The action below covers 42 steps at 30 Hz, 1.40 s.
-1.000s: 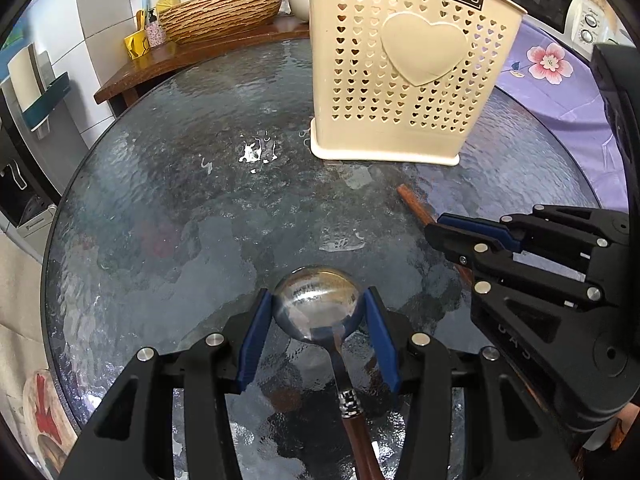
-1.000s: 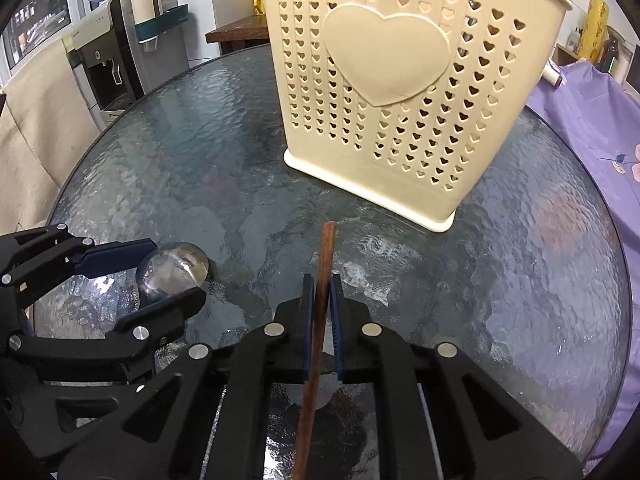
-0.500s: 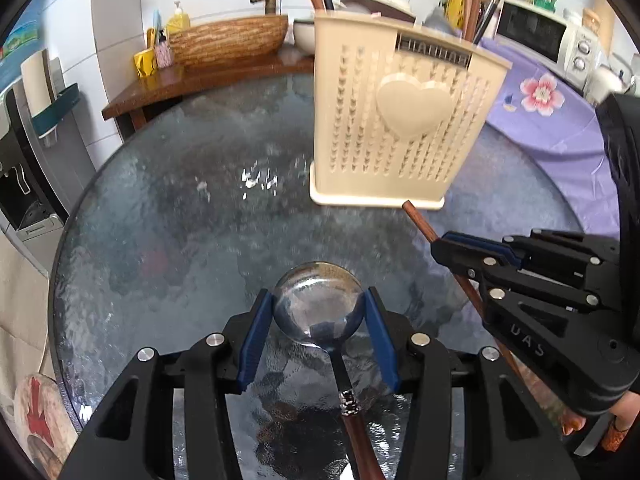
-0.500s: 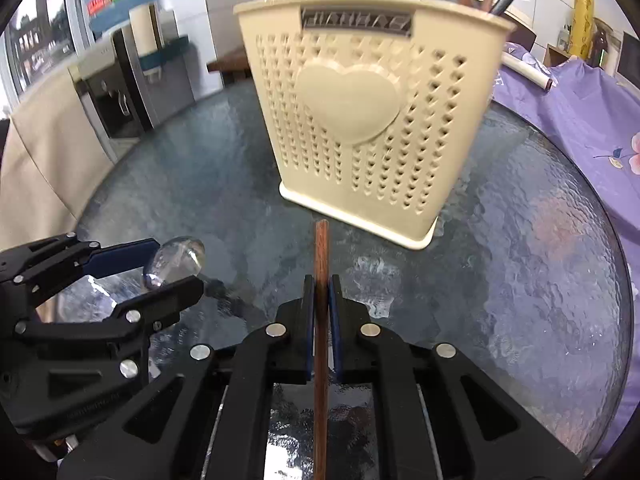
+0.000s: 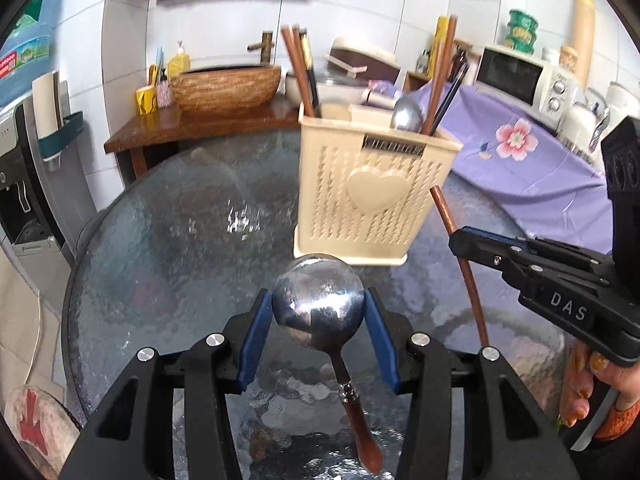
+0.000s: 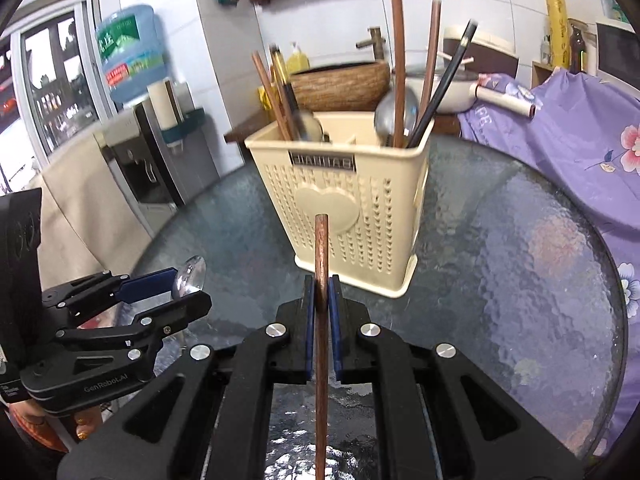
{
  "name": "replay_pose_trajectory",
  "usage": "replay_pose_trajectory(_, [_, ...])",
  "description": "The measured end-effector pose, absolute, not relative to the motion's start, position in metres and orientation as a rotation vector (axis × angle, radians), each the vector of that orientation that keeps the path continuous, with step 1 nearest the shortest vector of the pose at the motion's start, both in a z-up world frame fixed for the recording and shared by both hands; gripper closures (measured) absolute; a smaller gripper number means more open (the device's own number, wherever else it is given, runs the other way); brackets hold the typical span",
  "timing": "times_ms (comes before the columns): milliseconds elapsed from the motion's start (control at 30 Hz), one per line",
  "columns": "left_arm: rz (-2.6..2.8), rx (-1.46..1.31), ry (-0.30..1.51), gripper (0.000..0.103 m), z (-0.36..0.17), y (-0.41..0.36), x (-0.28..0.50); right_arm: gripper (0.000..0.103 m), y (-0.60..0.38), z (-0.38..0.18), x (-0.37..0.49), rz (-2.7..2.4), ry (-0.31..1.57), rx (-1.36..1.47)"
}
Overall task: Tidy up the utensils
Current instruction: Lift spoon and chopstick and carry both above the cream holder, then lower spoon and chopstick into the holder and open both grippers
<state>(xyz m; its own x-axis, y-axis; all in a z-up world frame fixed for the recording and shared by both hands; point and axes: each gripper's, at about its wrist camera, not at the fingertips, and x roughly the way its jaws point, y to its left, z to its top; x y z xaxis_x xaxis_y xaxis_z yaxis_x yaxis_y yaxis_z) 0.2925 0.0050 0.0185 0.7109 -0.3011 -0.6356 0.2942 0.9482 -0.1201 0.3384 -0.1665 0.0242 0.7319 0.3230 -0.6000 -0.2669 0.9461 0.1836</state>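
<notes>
One holder [image 6: 352,200], two held utensils.

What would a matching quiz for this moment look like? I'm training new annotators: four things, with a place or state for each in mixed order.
Things:
1. spoon
2. chopstick
3. holder
4. microwave

Places or states:
a. standing on the glass table
b. on the purple-covered counter
c. clamped in the left gripper
d. clamped in the right gripper

Pairs: 1-c, 2-d, 3-a, 4-b
</notes>
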Motion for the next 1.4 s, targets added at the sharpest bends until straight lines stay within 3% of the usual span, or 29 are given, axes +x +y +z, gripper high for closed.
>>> replay_pose_trajectory(200, [-0.345, -0.018, 0.618, 0.057, 0.039, 0.003, 0.278, 0.095, -0.174, 0.05, 0.317, 0.342, 0.599, 0.095])
replay_pose_trajectory(800, [-0.357, -0.008, 0.587, 0.057, 0.051, -0.004, 0.27, 0.095, -0.185, 0.076, 0.302, 0.38, 0.543, 0.106])
replay_pose_trajectory(1400, [-0.368, 0.028, 0.505, 0.057, 0.106, -0.002, 0.276, 0.096, -0.176, 0.14, 0.29, 0.401, 0.432, 0.011])
